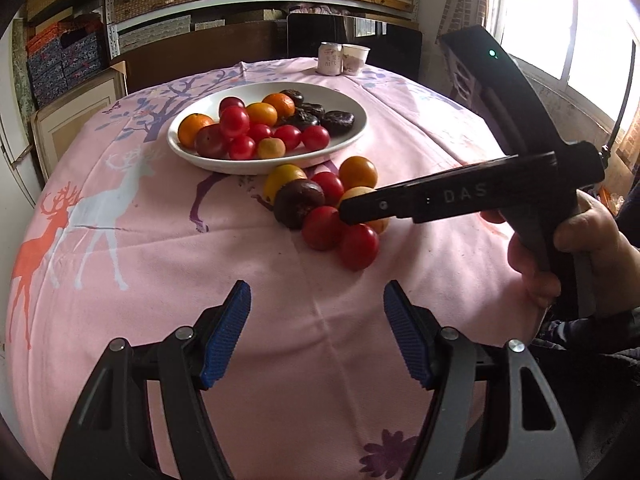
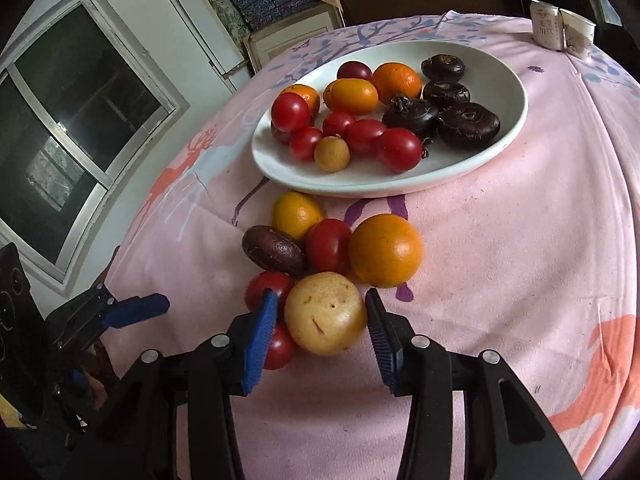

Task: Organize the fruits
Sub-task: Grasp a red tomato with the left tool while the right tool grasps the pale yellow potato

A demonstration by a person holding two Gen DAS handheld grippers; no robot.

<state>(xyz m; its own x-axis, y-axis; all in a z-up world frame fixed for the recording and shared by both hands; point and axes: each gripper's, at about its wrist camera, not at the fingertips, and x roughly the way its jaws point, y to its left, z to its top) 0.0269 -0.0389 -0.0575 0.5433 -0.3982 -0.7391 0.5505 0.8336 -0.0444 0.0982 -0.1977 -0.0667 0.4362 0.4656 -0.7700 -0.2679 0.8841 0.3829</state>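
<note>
The right gripper (image 2: 322, 328) points down at the near end of a loose cluster of fruit, its blue pads (image 2: 260, 338) bracketing a pale yellow round fruit (image 2: 325, 312); the pad on the picture's right seems to meet the fruit's skin, while a thin gap shows at the other pad, so the jaws are narrowed around the fruit but a firm grip cannot be confirmed. Just behind the left-hand pad lie two red cherry tomatoes (image 2: 267, 289), one partly hidden by the pad. Beyond the yellow fruit, touching one another, sit a dark purple-brown fruit (image 2: 274, 250), another red tomato (image 2: 328, 245), a large orange (image 2: 385, 250) and a smaller yellow-orange citrus (image 2: 297, 214). Further out stands an oval white plate (image 2: 508, 120) holding more red tomatoes, oranges, a small tan fruit and several dark water chestnuts (image 2: 468, 124). The left gripper (image 1: 317, 332) hangs over bare pink tablecloth (image 1: 160, 248) with its jaws moderately wide and nothing between them, the cluster lying ahead and to its right. In its view a hand (image 1: 576, 248) grasps the right gripper's handle. At the far edge of the surface are a small can (image 1: 330, 58) and a paper cup (image 1: 355, 59), side by side.
</note>
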